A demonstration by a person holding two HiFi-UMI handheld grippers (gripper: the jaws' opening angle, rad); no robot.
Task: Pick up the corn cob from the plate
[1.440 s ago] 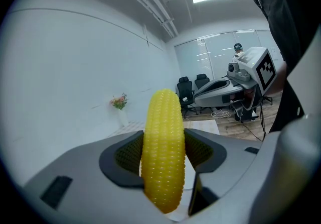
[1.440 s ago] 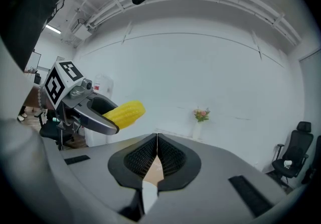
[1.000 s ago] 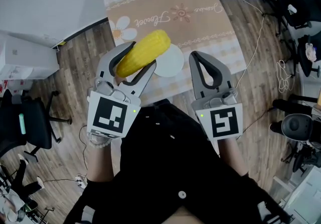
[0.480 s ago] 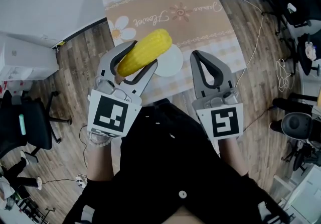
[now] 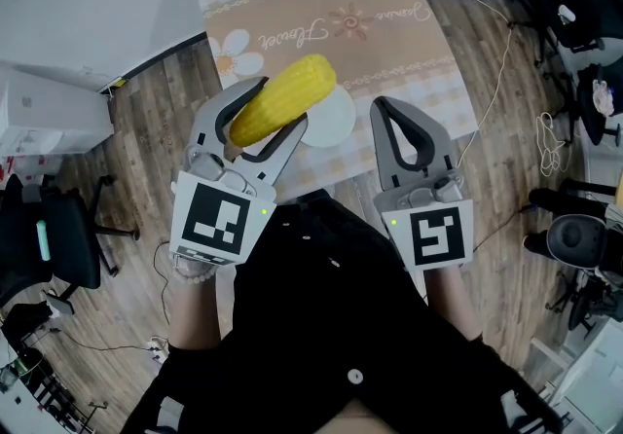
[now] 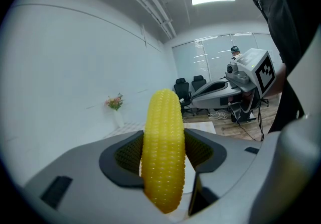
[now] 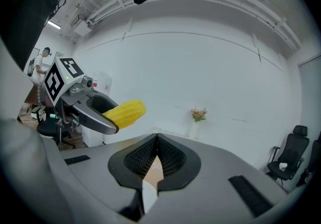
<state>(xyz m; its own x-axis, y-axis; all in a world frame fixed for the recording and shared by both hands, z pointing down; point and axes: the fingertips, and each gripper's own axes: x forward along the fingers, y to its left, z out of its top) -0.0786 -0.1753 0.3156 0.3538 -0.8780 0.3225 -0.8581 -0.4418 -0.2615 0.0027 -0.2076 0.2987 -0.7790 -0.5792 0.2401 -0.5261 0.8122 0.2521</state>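
A yellow corn cob [image 5: 280, 101] is held up in the air, with my left gripper [image 5: 255, 111] shut on its lower half. In the left gripper view the corn cob [image 6: 163, 147] stands upright between the dark pads, its tip pointing up. The round white plate [image 5: 331, 119] lies on the table's near edge, partly hidden behind the cob, with nothing on the part that shows. My right gripper [image 5: 400, 126] hovers to the right of the plate, its jaws closed together with nothing between them. From the right gripper view the corn cob [image 7: 125, 113] shows at the left.
The table [image 5: 321, 23] wears a beige and checked cloth with a daisy print. Wood floor surrounds it. Black office chairs [image 5: 58, 237] stand at the left and right, and cables [image 5: 550, 155] trail on the floor at the right. A small flower vase [image 7: 197, 117] stands by the white wall.
The left gripper and the corn cob have drifted very slightly up and to the right. The right gripper has barely moved.
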